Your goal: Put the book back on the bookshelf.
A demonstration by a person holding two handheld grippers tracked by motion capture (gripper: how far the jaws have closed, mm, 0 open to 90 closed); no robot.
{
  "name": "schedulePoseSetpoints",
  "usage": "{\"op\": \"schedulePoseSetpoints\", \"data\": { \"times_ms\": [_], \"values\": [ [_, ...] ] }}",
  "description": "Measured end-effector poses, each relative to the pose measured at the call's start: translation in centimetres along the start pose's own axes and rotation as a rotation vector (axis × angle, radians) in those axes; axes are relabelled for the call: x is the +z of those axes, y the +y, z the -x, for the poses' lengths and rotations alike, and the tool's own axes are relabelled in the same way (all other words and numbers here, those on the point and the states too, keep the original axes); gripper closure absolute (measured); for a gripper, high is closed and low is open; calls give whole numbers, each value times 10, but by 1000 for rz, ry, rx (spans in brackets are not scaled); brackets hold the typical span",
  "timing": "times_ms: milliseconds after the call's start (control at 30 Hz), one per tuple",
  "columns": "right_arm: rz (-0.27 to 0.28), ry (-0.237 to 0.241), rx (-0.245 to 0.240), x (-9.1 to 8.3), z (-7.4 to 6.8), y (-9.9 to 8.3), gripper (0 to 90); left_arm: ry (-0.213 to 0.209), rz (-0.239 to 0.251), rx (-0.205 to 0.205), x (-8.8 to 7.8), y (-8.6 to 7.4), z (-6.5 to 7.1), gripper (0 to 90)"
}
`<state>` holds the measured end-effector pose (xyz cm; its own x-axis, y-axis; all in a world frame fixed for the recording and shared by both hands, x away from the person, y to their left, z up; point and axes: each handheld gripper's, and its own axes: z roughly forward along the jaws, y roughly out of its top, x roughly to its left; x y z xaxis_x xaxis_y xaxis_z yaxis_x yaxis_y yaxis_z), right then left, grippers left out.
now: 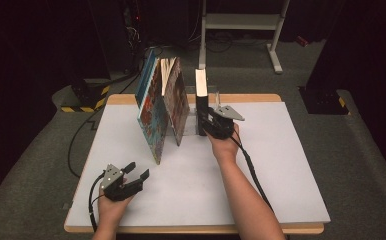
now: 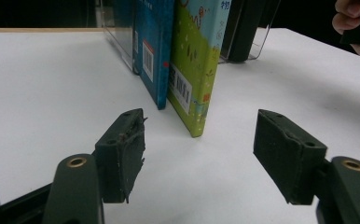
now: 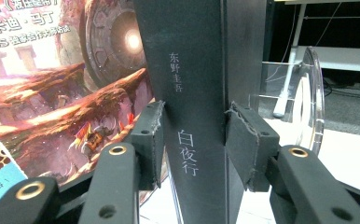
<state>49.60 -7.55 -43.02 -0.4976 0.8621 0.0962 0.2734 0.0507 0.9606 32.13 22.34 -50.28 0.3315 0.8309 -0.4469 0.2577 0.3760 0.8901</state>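
Over at the back of the white table (image 1: 281,165), my right gripper (image 1: 212,123) was clamped on the black book (image 1: 201,97), which stood upright near the far edge. From the right gripper view, both pads (image 3: 150,140) pressed against the black book's spine, one on each side, right over the white lettering running down it. Jaws narrow, book held firm between them, no gap I could make out.

Left of the black book, two picture books stood open-angled and leaning, their lower corners reaching toward me: the blue-edged book (image 1: 151,107) farthest left, and the reddish-covered book (image 1: 177,100) just beside it. A clear acrylic stand (image 3: 308,98) showed close to the right of the black book in the right gripper view, and its curved edge caught the light.

Down at the near left corner, my left gripper (image 1: 137,171) hovered low over the table with its jaws spread wide and nothing between them. Its own camera looked straight at the back covers, a blue one and a green-and-sky one, both with barcodes. They were apart from the pads (image 2: 122,154), with bare white table between. A person's hand (image 2: 355,23) sat at the top right of that view, holding the other gripper.
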Motion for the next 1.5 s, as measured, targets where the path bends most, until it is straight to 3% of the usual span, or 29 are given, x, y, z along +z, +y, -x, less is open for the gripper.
{"op": "schedulePoseSetpoints", "data": {
  "times_ms": [400,833,1500],
  "values": [
    [-17,10,-17,-6,-1,1,437,-1,-3,8,-1,0,-1,337],
    [-33,13,-43,-23,3,-7,375,3,-1,17,0,0,0,336],
    [-57,4,-83,-73,14,-34,324,17,-7,36,1,1,1,333]
  ]
}}
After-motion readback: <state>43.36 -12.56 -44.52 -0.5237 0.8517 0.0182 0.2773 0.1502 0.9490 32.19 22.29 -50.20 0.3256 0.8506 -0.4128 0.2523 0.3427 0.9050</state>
